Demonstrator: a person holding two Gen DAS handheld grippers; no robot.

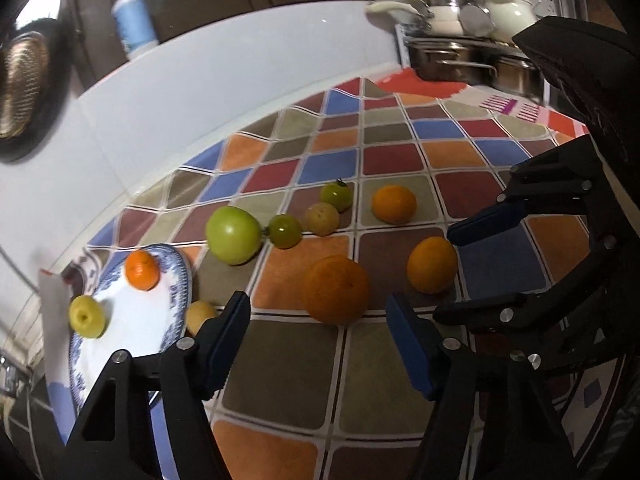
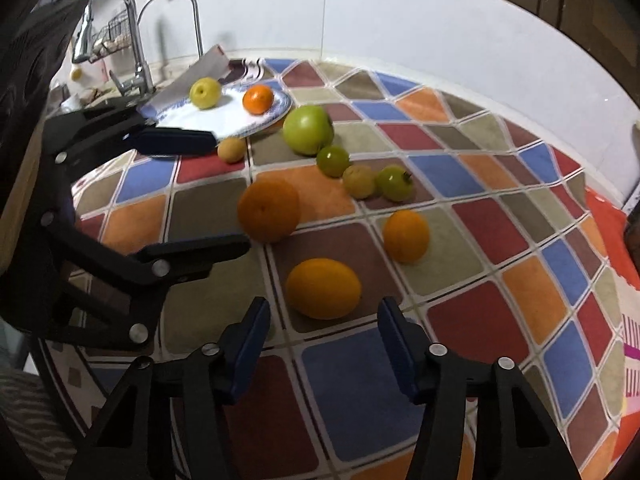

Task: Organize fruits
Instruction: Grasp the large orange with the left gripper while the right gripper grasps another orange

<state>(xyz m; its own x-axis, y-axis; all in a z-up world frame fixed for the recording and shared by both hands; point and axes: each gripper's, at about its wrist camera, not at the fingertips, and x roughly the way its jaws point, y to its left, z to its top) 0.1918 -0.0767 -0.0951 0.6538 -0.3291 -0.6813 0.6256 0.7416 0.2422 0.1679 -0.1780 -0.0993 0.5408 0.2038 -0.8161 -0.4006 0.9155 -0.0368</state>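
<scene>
1. The fruit lies on a chequered mat (image 2: 472, 304) that covers the counter. The mat's far edge runs along a white wall (image 1: 240, 80); its left end meets the sink side, where a tap (image 2: 132, 40) stands.
2. A blue-and-white plate (image 1: 176, 280) sits at the mat's left end near the sink, holding a small orange (image 1: 142, 270) and a yellow-green fruit (image 1: 87, 316). A small yellow fruit (image 2: 231, 150) lies on the mat just beside the plate's rim.
3. Mid-mat, in a loose row towards the wall: a large green apple (image 1: 233, 234), a green tomato (image 1: 285, 231), a pale speckled fruit (image 1: 322, 219) and a second green tomato (image 1: 337, 196) — the last three touching or nearly so.
4. Nearer the counter's front: a big orange (image 1: 337, 290), an oval orange fruit (image 2: 323, 289) and a round orange (image 2: 406, 236), each apart from the others.
5. The left gripper (image 1: 318, 312) has its fingers apart and empty, the big orange just ahead between the tips. The right gripper (image 2: 323, 316) is likewise spread and holding nothing, with the oval orange fruit just beyond its tips.
6. The most open room is the bare mat to the right, towards the pots (image 1: 460, 60) at the right end.
7. No writing can be read; a blue-labelled bottle (image 1: 134, 20) on the ledge is too blurred.
8. The plate's near rim is hidden by the left gripper, and both views blur at the edges.
</scene>
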